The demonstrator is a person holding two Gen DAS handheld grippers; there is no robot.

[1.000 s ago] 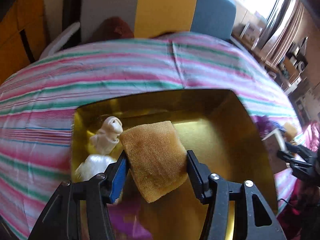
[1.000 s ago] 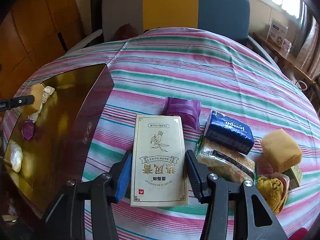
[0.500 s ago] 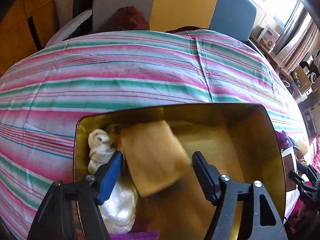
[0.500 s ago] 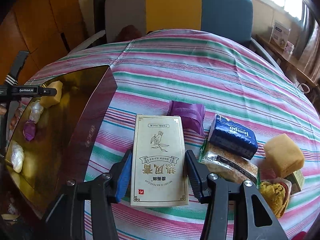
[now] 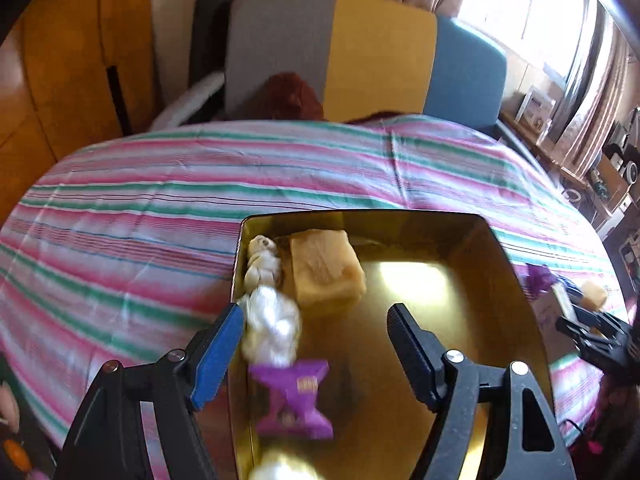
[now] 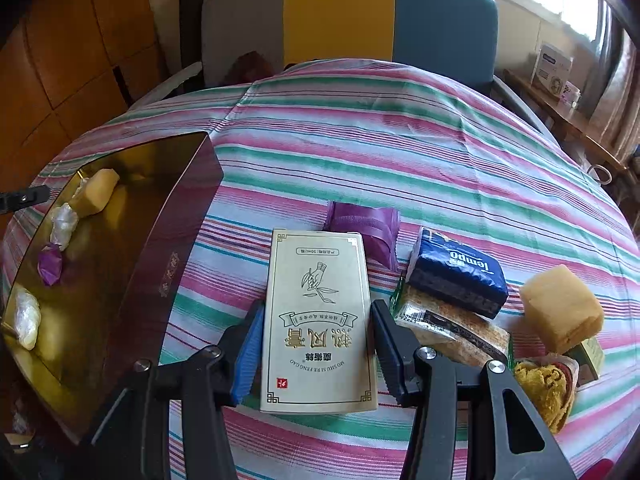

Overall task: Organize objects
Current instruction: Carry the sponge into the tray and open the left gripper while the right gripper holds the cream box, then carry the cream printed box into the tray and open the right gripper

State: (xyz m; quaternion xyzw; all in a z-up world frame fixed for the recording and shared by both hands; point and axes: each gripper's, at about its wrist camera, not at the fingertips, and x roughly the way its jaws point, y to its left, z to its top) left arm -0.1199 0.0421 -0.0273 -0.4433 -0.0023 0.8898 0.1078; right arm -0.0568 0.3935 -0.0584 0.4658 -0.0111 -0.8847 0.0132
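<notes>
Yellow sponge block (image 5: 326,270): lying in my gold-lined rectangular tray (image 5: 516,304), far left corner. Left gripper (image 5: 316,334): jaws apart, empty. Right gripper (image 6: 316,332): jaws apart, straddling cream printed carton (image 6: 318,320) on striped counter (image 6: 400,152).

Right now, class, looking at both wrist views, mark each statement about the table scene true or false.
1. The yellow sponge block lies inside the gold-lined box. True.
2. The left hand-held gripper clamps that sponge. False: it is open and holds nothing.
3. The cream rectangular carton lies between the right hand-held gripper fingers. True.
4. The dark blue tissue pack sits in the box. False: it lies on the striped tablecloth.
</notes>
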